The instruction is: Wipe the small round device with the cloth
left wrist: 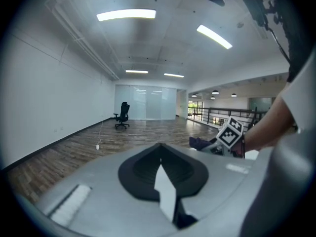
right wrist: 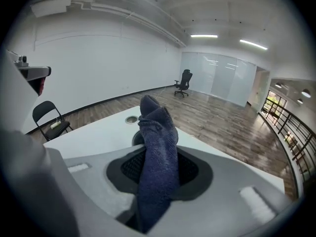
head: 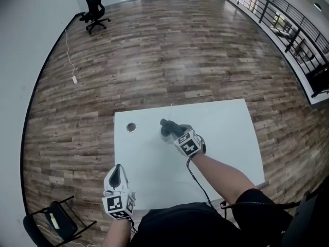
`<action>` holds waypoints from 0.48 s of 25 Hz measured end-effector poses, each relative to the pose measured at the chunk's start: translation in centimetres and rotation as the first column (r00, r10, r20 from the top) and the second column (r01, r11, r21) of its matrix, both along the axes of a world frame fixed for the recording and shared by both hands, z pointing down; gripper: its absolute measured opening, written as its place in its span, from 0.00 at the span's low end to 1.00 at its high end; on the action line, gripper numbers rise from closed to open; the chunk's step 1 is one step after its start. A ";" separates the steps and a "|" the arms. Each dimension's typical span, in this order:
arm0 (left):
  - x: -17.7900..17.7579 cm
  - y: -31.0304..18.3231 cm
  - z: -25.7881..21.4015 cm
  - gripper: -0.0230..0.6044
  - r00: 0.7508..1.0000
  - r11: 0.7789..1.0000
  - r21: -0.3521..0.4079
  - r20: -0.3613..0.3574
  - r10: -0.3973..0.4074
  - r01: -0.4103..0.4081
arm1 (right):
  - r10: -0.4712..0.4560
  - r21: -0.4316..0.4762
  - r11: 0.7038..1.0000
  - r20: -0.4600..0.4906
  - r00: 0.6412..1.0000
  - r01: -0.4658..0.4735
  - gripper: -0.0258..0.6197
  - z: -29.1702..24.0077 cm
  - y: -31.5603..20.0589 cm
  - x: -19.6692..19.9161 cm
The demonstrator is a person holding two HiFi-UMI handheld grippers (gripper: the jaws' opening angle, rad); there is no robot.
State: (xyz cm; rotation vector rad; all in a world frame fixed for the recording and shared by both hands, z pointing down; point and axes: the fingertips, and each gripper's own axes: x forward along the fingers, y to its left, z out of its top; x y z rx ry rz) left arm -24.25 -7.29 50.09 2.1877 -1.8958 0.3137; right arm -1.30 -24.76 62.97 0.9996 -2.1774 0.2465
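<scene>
Dark blue terry cloth (right wrist: 158, 147) clamped in the right gripper (head: 177, 134), draped over the small round grey device (head: 165, 134) at the middle of the white rectangular table (head: 221, 138).
Only the device's dark curved edge shows behind the cloth (the rest is covered). The left gripper (head: 117, 173) hangs over the table's lower left edge, well apart, its jaws together on nothing. A round hole (head: 131, 127) sits in the tabletop left of the device. The floor is brown wood plank (head: 169, 60); a black office chair (head: 95, 9) stands upper left, a black folding chair (head: 56, 223) lower left and a dark railing (head: 288, 19) upper right.
</scene>
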 end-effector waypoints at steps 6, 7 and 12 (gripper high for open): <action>-1.0 0.7 -0.3 0.05 0.999 1.000 -0.012 0.027 -0.025 0.025 | -0.004 -0.055 0.998 -0.033 0.999 0.002 0.21 2.5 0.0 0.8; -1.0 0.8 -0.2 0.05 0.999 0.999 -0.015 0.029 -0.028 0.028 | -0.004 -0.059 0.998 -0.038 0.999 0.002 0.21 2.6 -0.1 1.0; -0.9 1.3 -0.1 0.05 0.999 0.999 -0.030 0.039 -0.035 0.036 | -0.008 -0.074 0.997 -0.048 0.999 0.005 0.21 3.4 -0.3 1.3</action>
